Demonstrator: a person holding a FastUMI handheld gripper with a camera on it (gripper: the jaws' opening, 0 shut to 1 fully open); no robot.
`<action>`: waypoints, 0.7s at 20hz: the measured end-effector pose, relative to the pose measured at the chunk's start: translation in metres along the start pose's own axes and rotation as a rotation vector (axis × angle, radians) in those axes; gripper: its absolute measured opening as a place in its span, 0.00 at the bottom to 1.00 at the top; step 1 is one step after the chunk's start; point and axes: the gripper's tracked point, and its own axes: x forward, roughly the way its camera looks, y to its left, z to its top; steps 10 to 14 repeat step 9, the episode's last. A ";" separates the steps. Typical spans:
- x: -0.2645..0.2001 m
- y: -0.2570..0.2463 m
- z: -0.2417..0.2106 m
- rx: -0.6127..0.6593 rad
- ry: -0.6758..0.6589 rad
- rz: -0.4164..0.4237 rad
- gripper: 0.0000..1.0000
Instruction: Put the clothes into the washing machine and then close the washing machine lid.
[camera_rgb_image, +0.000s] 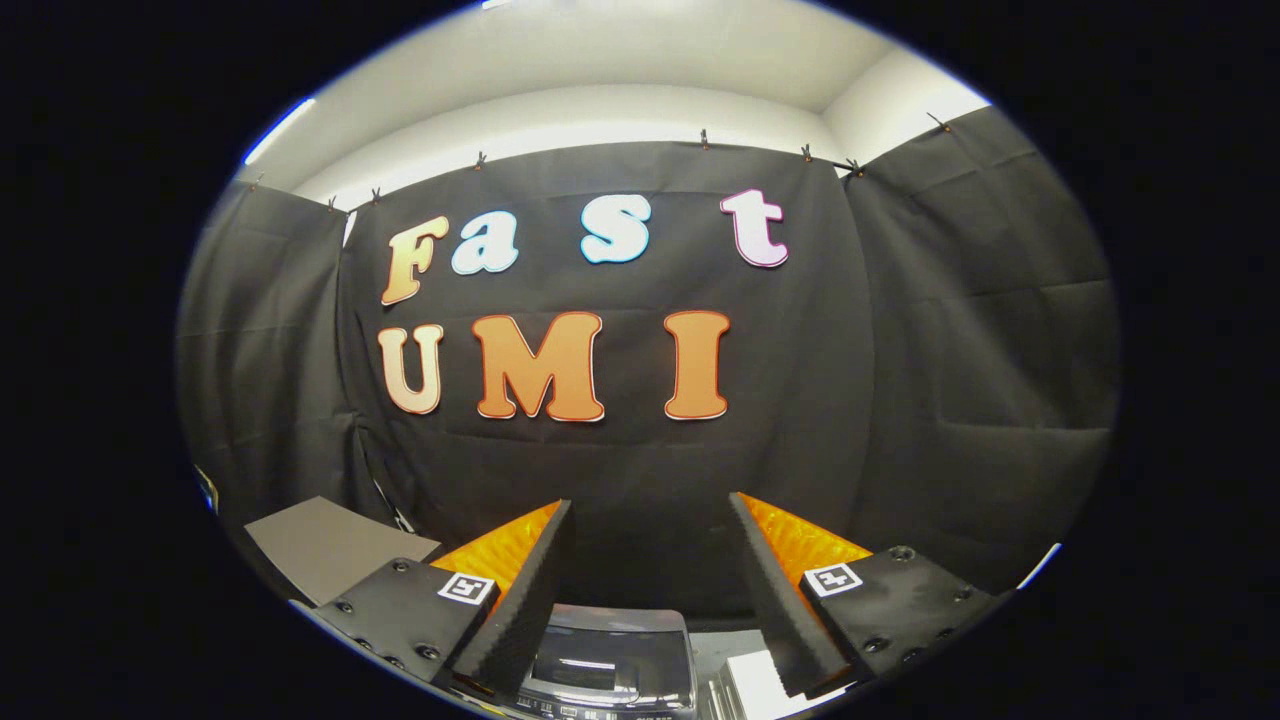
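My gripper (650, 520) is held high and level, facing the black cloth wall, and it stands open with a wide gap and nothing between its fingers (525, 585). Far below, between and under the fingers, lies the washing machine (610, 665): a grey top with a dark glass lid that looks down flat. Whether the lid is fully shut I cannot tell from here.
A grey flat board (330, 545) lies to the left of the left finger. A white object (760, 685) sits just right of the washing machine, by the right finger. The black cloth wall (950, 400) closes off the front and both sides.
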 end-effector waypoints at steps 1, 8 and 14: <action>-0.001 -0.001 0.002 0.000 -0.002 -0.001 0.97; -0.001 -0.009 0.007 -0.001 -0.018 -0.012 0.97; -0.002 -0.009 0.007 0.000 -0.018 -0.013 0.97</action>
